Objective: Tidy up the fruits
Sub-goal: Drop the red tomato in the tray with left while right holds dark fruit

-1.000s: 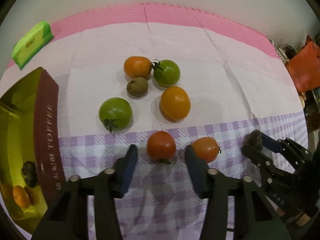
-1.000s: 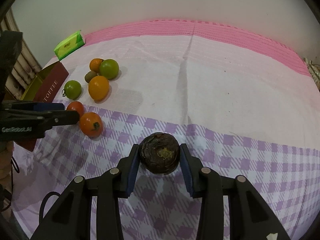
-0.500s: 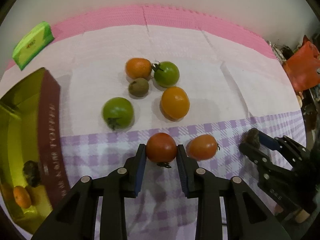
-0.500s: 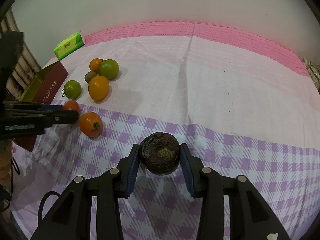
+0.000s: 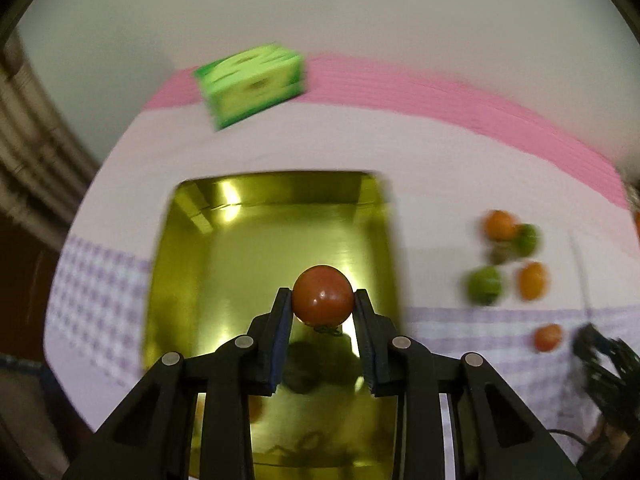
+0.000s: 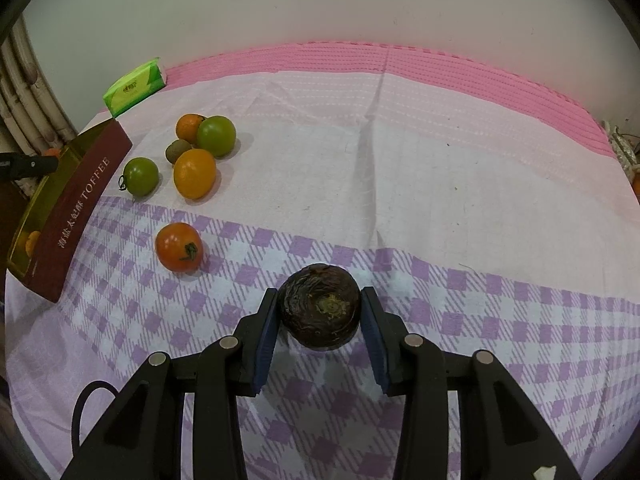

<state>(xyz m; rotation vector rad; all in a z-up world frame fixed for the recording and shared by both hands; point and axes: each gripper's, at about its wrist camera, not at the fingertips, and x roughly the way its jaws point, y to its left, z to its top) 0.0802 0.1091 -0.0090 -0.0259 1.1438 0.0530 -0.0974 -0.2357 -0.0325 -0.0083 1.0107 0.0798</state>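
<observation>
My left gripper (image 5: 322, 300) is shut on a red tomato (image 5: 322, 294) and holds it above the open gold toffee box (image 5: 240, 248). A dark fruit (image 5: 308, 368) and an orange one (image 5: 256, 408) lie in the box below. My right gripper (image 6: 319, 306) is shut on a dark wrinkled fruit (image 6: 320, 306) just above the checked cloth. On the cloth lie a red tomato (image 6: 178, 247), two green tomatoes (image 6: 141, 175) (image 6: 216, 136), two orange fruits (image 6: 195, 173) (image 6: 189, 128) and a kiwi (image 6: 178, 150).
The toffee box (image 6: 80, 208) stands at the table's left edge. A green tissue pack (image 6: 134, 92) lies at the back left, near the wall. The pink and purple cloth (image 6: 400, 184) covers the table. The left gripper's tip (image 6: 28, 165) shows above the box.
My left gripper closed on the red tomato, lifted it and swung left over the toffee box. My right gripper holds still with the dark fruit.
</observation>
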